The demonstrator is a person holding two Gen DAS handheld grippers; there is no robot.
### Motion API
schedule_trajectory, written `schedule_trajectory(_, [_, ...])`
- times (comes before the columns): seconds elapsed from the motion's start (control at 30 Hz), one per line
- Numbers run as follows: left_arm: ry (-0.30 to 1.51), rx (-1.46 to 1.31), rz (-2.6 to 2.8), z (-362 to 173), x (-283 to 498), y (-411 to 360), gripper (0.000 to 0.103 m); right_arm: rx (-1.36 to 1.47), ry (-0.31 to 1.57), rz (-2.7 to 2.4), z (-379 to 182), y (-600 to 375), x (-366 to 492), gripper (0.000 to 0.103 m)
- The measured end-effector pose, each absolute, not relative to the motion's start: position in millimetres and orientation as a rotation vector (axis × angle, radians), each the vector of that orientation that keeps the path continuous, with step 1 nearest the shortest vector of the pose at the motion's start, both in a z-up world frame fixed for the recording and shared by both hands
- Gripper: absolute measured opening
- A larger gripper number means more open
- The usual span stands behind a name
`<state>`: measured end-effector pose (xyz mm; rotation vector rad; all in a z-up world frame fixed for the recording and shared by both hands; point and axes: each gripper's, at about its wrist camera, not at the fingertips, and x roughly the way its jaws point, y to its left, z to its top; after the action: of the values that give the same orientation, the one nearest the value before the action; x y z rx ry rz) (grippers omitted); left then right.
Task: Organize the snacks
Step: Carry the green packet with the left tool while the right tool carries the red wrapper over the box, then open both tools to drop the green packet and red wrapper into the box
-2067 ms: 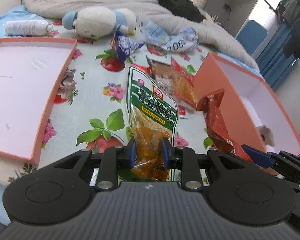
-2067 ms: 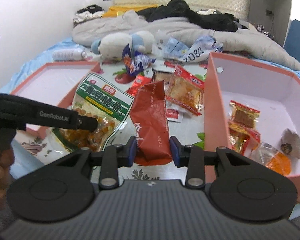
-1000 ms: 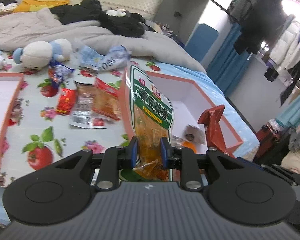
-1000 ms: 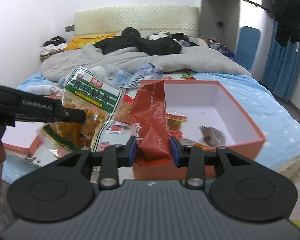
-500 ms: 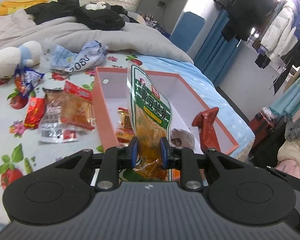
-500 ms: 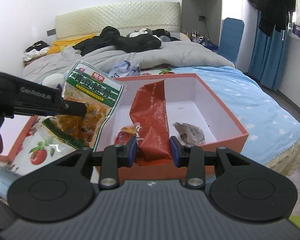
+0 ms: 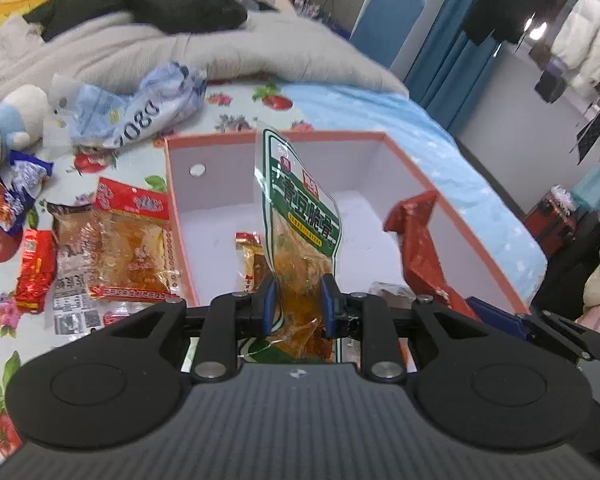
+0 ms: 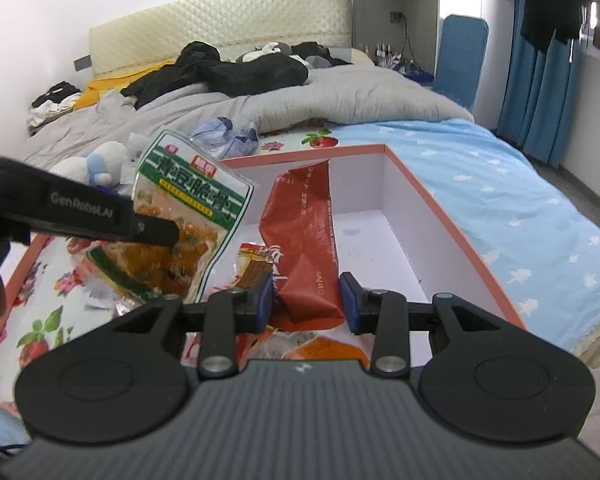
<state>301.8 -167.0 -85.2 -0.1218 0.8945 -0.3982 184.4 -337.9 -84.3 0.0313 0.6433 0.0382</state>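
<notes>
My left gripper (image 7: 297, 304) is shut on a green-and-white snack bag (image 7: 300, 216) with orange pieces inside, held upright over the orange box (image 7: 452, 208). The same green bag (image 8: 188, 216) shows at the left of the right wrist view, pinched by the left gripper's black finger (image 8: 152, 232). My right gripper (image 8: 307, 298) is shut on a dark red snack packet (image 8: 308, 236), also over the box (image 8: 432, 204); that red packet (image 7: 420, 240) appears at the right in the left wrist view. A few small snacks (image 7: 252, 260) lie on the box floor.
Loose snack packets (image 7: 128, 240) and a small red pack (image 7: 34, 268) lie on the flowered sheet left of the box. A plush toy (image 7: 4, 120), crumpled blue-white bags (image 7: 140, 108), a grey duvet (image 8: 340, 96) and dark clothes lie behind. The bed edge drops off at the right.
Both grippers have carried their packets rightward from over the sheet to above the orange box, sinking slightly. The grips on both packets have not changed.
</notes>
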Motion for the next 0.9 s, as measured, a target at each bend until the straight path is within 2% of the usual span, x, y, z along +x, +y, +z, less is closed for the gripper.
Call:
schedule_trajectory(0.2, [0.969,-0.089,-0.388,-102.2,328.5,-172.1,0.027,0.054,0.727,0.057,-106.2,-343.7,216.9,0.039])
schedule_trajectory(0.43, [0.966,-0.091,-0.385,-104.8,328.1,-168.4,0.029,0.083,0.748,0.066,-111.7,-346.4,221.5,0.04])
schedule_trajectory(0.5, [0.95,-0.112,-0.388,-102.2,324.3,-165.7,0.038,0.088,0.753,0.065,-111.2,-346.9,218.2,0.04])
schedule_trajectory(0.57, [0.939,-0.107,-0.383,-99.0,319.5,-163.5,0.062,0.099,0.745,0.052,-109.3,-348.0,213.1,0.042])
schedule_trajectory(0.67, [0.912,-0.098,-0.383,-89.4,307.5,-159.7,0.064,0.114,0.738,0.04,-105.5,-347.4,206.1,0.05])
schedule_trajectory(0.9, [0.853,-0.125,-0.385,-59.4,274.5,-143.2,0.064,0.12,0.685,0.058,-84.6,-339.9,180.4,0.05])
